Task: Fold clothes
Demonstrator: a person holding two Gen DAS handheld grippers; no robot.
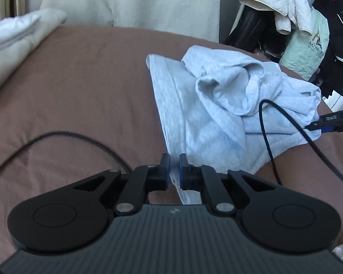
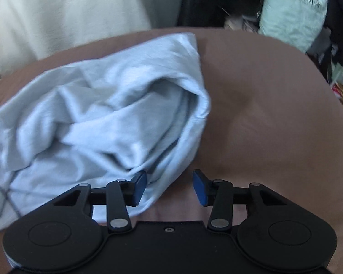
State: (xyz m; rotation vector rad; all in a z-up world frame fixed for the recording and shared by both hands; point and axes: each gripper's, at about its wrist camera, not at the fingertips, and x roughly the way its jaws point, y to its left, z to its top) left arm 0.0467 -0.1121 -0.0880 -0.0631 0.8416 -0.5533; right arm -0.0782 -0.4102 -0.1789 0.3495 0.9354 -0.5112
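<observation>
My left hand-held gripper (image 1: 174, 171) sits low over the near part of the bed (image 1: 80, 91), its blue pads nearly together with a thin edge of the pale blue garment (image 1: 205, 114) running between them, so I read it as clamped on that hem. The garment lies crumpled on the brown bed cover, spreading from my left gripper away to the far right.

My right hand-held gripper (image 2: 169, 187) is held level at the near edge of the same garment (image 2: 103, 114), its jaws spread wide; the left pad (image 2: 139, 187) touches the cloth's fold while the right pad (image 2: 200, 187) stands over bare bed cover (image 2: 274, 114).

Only the left wrist view shows the black cable (image 1: 269, 141) draped across the garment, a second cable (image 1: 57, 134) looping on the bed to the left, the tip of the right gripper (image 1: 331, 121) entering at the right edge, and white bedding (image 1: 16, 45) piled far left. Both views show the cream cloth (image 2: 57, 22) hanging beyond the bed and a mint bag (image 2: 292, 11) far right among dark hanging clothes (image 1: 336, 45)
</observation>
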